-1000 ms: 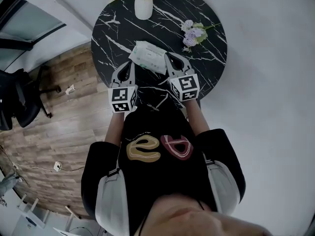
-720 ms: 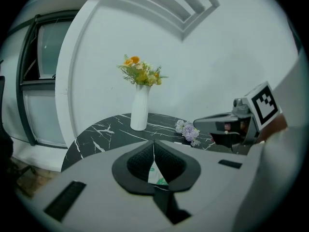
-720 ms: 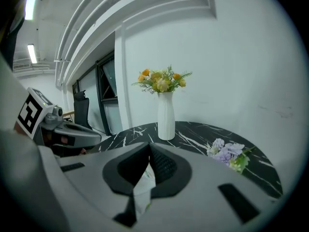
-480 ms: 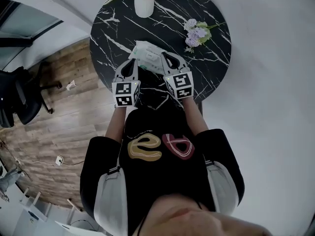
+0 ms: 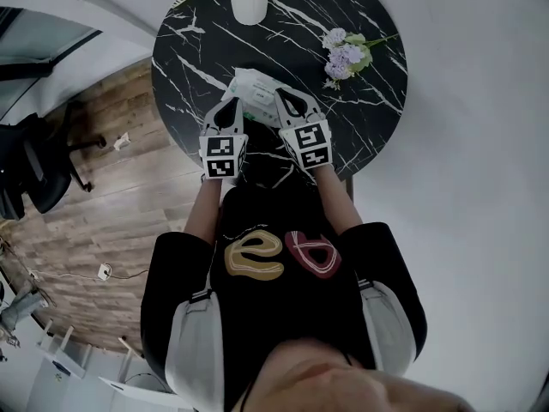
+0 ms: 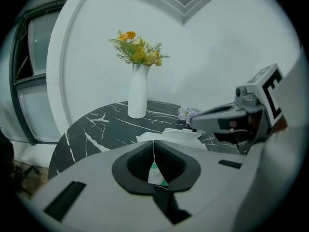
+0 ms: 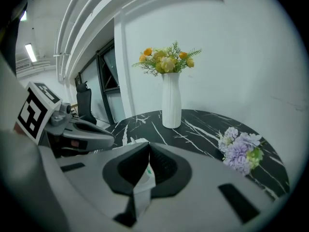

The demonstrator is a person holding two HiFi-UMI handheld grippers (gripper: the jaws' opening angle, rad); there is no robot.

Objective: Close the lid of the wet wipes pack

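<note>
The white wet wipes pack (image 5: 251, 94) lies on the round black marble table (image 5: 371, 114), near its front edge. My left gripper (image 5: 227, 106) rests at the pack's left near corner, jaws shut, tips meeting. My right gripper (image 5: 286, 100) sits at the pack's right end, jaws also shut. From the left gripper view, the pack (image 6: 172, 135) shows just beyond the left gripper (image 6: 154, 144), and a green-and-white patch of it shows through the gap under the tips. From the right gripper view, white wrapper (image 7: 143, 180) shows below the right gripper (image 7: 147, 151). Whether the lid is up I cannot make out.
A white vase (image 5: 250, 5) of yellow flowers stands at the table's far edge. A small purple bouquet (image 5: 344, 56) lies at the right. A black office chair (image 5: 30, 170) stands on the wooden floor to the left. The person's torso fills the near side.
Both grippers have moved forward and closer together, onto the two ends of the pack. The pack itself has stayed in place.
</note>
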